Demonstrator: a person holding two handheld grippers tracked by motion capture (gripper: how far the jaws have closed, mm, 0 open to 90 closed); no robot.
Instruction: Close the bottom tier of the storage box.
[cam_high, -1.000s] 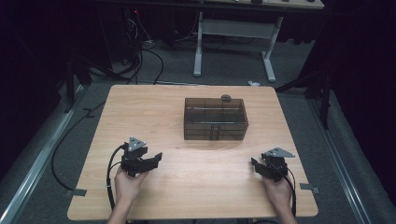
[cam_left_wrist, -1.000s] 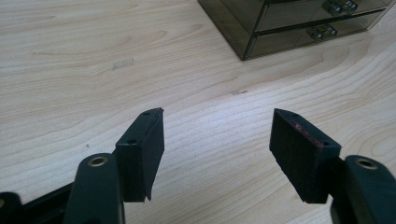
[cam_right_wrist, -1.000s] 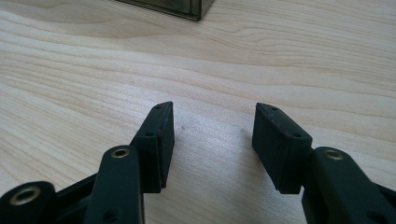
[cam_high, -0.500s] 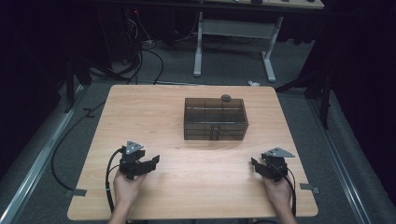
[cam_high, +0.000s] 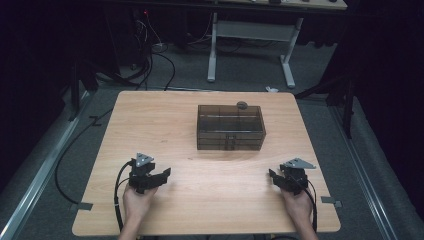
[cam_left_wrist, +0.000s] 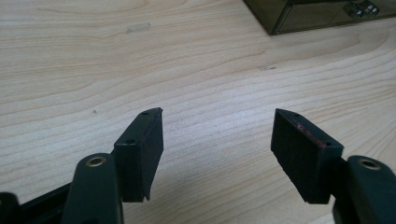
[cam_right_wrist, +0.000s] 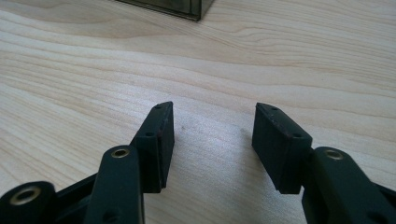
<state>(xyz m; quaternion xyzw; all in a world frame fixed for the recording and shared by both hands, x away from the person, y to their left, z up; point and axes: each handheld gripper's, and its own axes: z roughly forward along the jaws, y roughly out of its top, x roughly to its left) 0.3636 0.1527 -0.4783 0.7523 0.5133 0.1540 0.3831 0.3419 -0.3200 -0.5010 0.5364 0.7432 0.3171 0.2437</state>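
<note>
On the wooden surface, the smoked-plastic box sits at the middle toward the far edge. Left tongs and right tongs rest near the front corners, well apart from it, both spread with nothing between them.

Each bare hand carries a black two-jaw tool. The left gripper is topped by a grey three-cornered plate, and a black cable loops from it toward the near edge. The right gripper bears the same grey plate and a trailing black cable. Up close, its ribbed black rubber pads sit on glossy arms with brass-ringed screw holes.
</note>
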